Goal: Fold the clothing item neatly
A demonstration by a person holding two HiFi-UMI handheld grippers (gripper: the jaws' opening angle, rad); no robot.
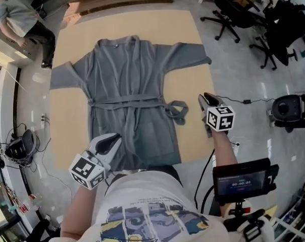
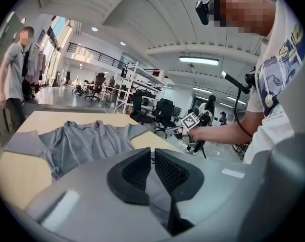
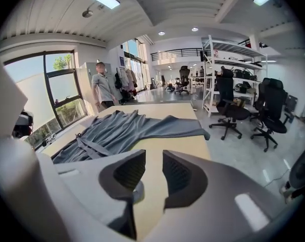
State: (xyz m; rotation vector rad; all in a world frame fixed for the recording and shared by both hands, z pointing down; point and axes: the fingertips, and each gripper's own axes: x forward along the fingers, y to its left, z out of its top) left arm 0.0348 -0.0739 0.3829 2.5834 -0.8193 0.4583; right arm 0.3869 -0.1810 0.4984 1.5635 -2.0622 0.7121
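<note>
- Open-plan workshop, head view: a grey robe (image 1: 127, 79) lies flat and front up on a tan table (image 1: 188, 34). Its collar points to the top of the frame and its sleeves are spread. A belt (image 1: 127, 101) is tied across the waist, with its loose end trailing off to the right.
- Same view, lower left: the left gripper (image 1: 112, 141) points at the robe's lower-left hem. Right of centre, the right gripper (image 1: 205, 102) is over bare table near the belt end.
- A bystander (image 1: 21, 14) stands at upper left, and office chairs (image 1: 233, 9) fill the upper right.
- Left gripper view: the left gripper's (image 2: 152, 158) jaws stand only a slit apart and pinch nothing. The robe (image 2: 77, 142) spreads across the table at middle left. The right gripper (image 2: 190, 127) shows right of centre.
- Right gripper view: the right gripper's (image 3: 153, 168) jaws are clearly parted, with only bare table (image 3: 183, 147) between them. The robe (image 3: 127, 130) runs from left to centre, with one sleeve reaching right. Shelves (image 3: 233, 54) and chairs stand at right.
</note>
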